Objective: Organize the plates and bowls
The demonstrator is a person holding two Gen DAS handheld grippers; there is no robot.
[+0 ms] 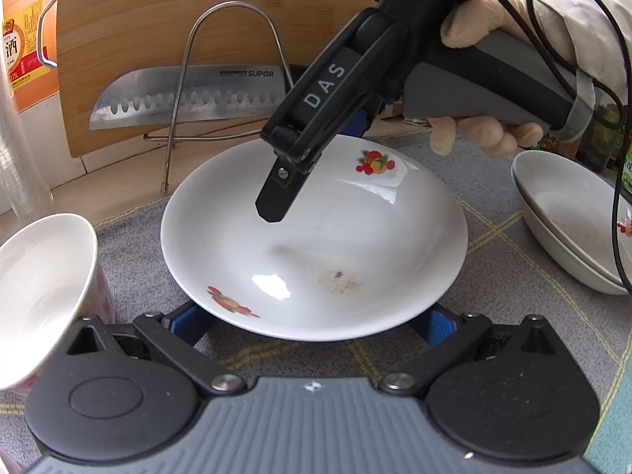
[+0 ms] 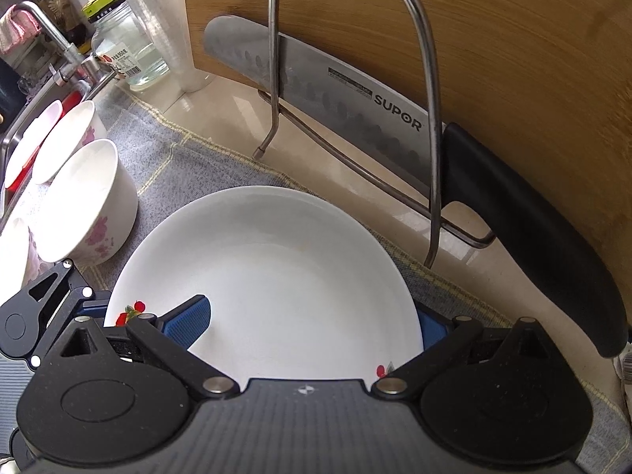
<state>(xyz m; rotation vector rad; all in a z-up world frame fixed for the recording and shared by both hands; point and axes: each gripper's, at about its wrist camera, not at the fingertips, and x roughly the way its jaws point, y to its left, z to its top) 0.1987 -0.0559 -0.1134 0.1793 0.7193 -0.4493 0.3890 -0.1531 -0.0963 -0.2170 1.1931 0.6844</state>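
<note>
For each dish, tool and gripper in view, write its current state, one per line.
Plate: right way up on the mat, brown specks inside.
Left gripper: open, at the plate's near rim.
Right gripper: open, straddling the plate's far rim.
Stacked bowls: nested, upright.
Floral bowl: upright, empty.
Knife: on edge in the wire rack.

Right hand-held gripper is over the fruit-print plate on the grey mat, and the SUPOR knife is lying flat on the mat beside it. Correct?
Not quite. The SUPOR knife stands on edge in the wire rack against the cutting board, as the right wrist view shows. The right hand-held gripper is indeed over the plate on the grey mat.
</note>
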